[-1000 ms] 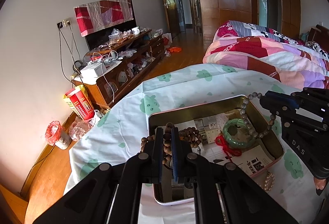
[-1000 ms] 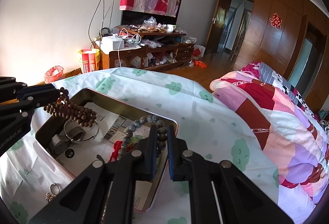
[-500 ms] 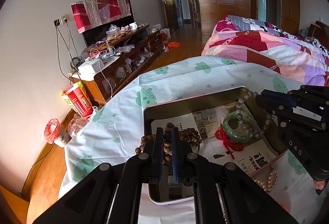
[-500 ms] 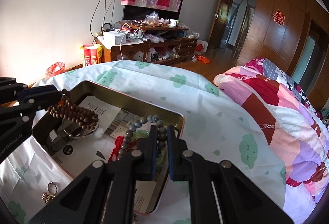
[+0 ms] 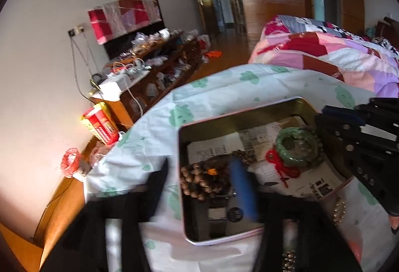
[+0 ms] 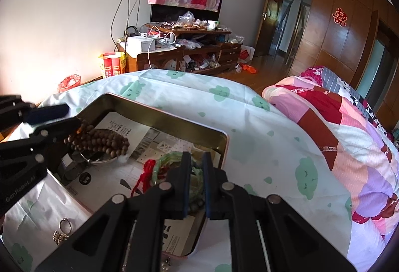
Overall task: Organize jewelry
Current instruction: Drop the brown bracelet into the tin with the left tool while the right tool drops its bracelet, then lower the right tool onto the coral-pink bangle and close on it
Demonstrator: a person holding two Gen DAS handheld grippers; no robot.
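Left wrist view: left gripper just spread apart, brown wooden bead string dropped inside gold metal tin at 6 o'clock, presumably for storage. Right gripper shut on grey bead strand.

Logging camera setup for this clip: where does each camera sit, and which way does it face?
Left wrist: on the left tongs, jaws just opened, facing the tin and wooden beads; right tongs at right.
Right wrist: on the right tongs, facing the green bangle; left tongs at left.
Shared: tin, beads, bangle.
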